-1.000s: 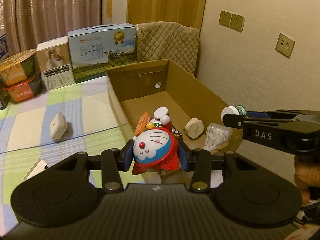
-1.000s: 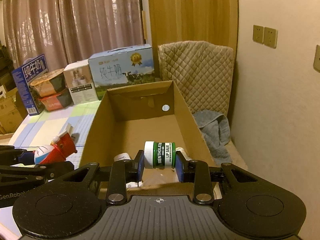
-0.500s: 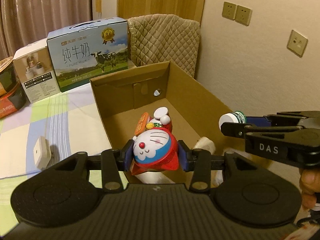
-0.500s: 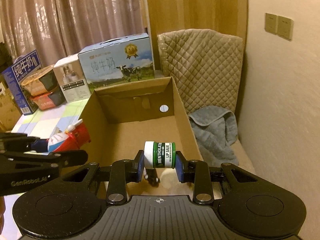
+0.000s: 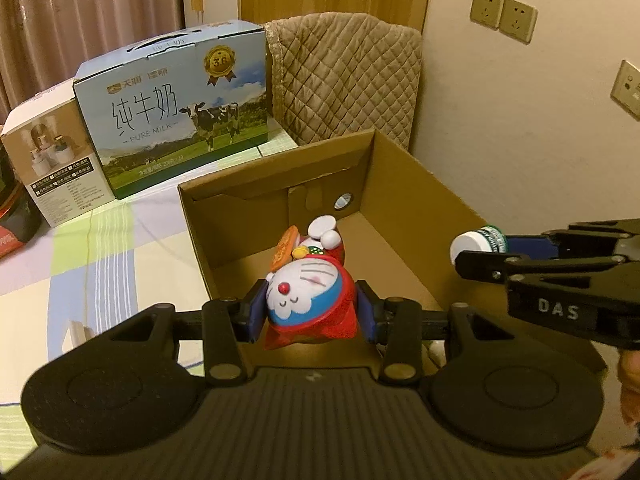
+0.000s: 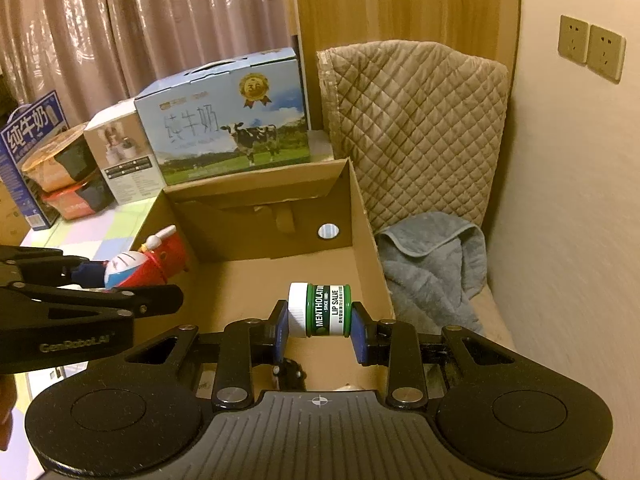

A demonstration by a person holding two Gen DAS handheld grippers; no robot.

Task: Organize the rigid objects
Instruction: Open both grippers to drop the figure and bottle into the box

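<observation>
Above the open box (image 5: 404, 168) we carry both claws. Our left claw (image 5: 310, 312) pinches a toy (image 5: 310, 296) by its sides, a blue-and-white cat face in a red suit, its face turned up to the camera and its white foot pointing toward the far wall of the box. Our right claw (image 6: 318, 322) pinches a jar (image 6: 320, 310) lying sideways between the blue pads, white lid to the left, green label reading LIP SALVE.

From the left wrist we see the right claw (image 5: 480, 250) from the side, reaching in over the right wall of the box with the jar (image 5: 478, 240) at its tip, and part of a hand (image 5: 630, 384) at the right edge. This view also shows a striped and checked cloth (image 5: 100, 256) left of the box, with a milk carton (image 5: 172, 116) and a smaller white carton (image 5: 48, 160) standing behind.

From the right wrist we see what the left cannot: a grey towel (image 6: 432, 264) crumpled just beside the right wall of the box (image 6: 360, 216), bowls (image 6: 60, 172) stacked far left, and a small dark thing on the box floor below the jar, too hidden to name. The left claw (image 6: 132, 280) comes in from the left with the toy (image 6: 148, 260) at the left wall of the box. Both claws tilt downward.
</observation>
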